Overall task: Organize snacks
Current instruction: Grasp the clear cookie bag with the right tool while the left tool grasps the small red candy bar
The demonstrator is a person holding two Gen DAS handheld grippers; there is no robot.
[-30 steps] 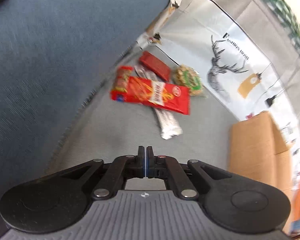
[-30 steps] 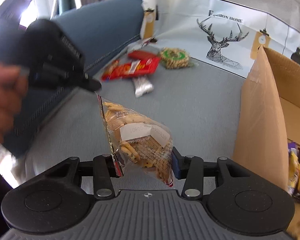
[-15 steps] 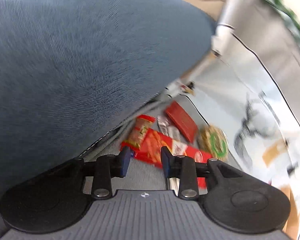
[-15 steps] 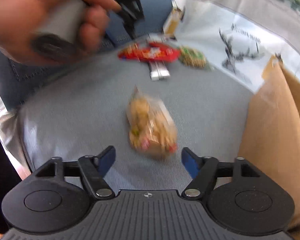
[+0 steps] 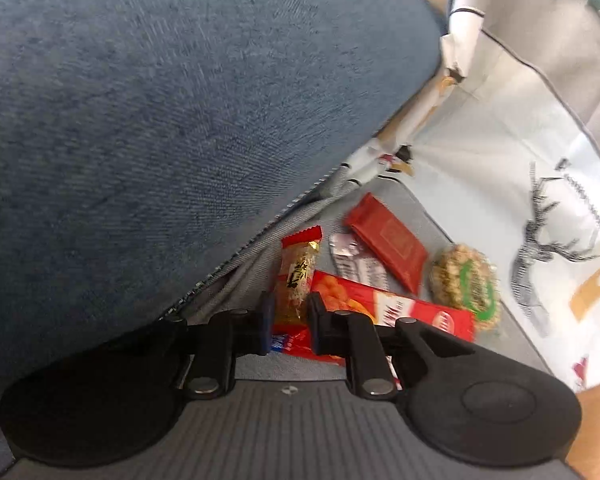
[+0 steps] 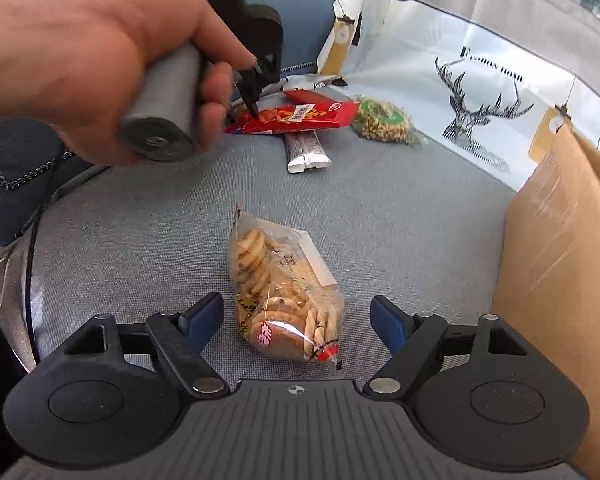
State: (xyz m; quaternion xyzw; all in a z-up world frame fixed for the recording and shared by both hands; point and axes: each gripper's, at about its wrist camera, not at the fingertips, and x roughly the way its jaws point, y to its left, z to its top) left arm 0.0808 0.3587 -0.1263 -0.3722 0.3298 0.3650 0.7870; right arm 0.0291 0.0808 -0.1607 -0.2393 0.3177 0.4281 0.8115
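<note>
A clear bag of cookies (image 6: pixel 284 292) lies on the grey seat (image 6: pixel 400 220). My right gripper (image 6: pixel 296 314) straddles it, its jaws closing slightly, with both pads clear of the bag. At the back a hand (image 6: pixel 80 48) holds my left gripper (image 6: pixel 254 100) down at the snack pile. In the left wrist view my left gripper (image 5: pixel 291 316) is closing, and its pads meet the sides of a small gold-and-red snack packet (image 5: pixel 296 276). That packet rests partly on a long red packet (image 5: pixel 400 308).
Also in the pile are a dark red bar (image 5: pixel 388 240), a silver packet (image 5: pixel 360 264) and a round rice cake with a green label (image 5: pixel 464 280). A blue cushion (image 5: pixel 160 120) overhangs the pile. A cardboard box (image 6: pixel 560 260) stands on the right, and a deer-print cloth (image 6: pixel 480 100) hangs behind.
My right gripper let go of the cookie bag, which now lies on the seat between wide jaws. My left gripper dropped to the pile, opened, then narrowed around the gold packet.
</note>
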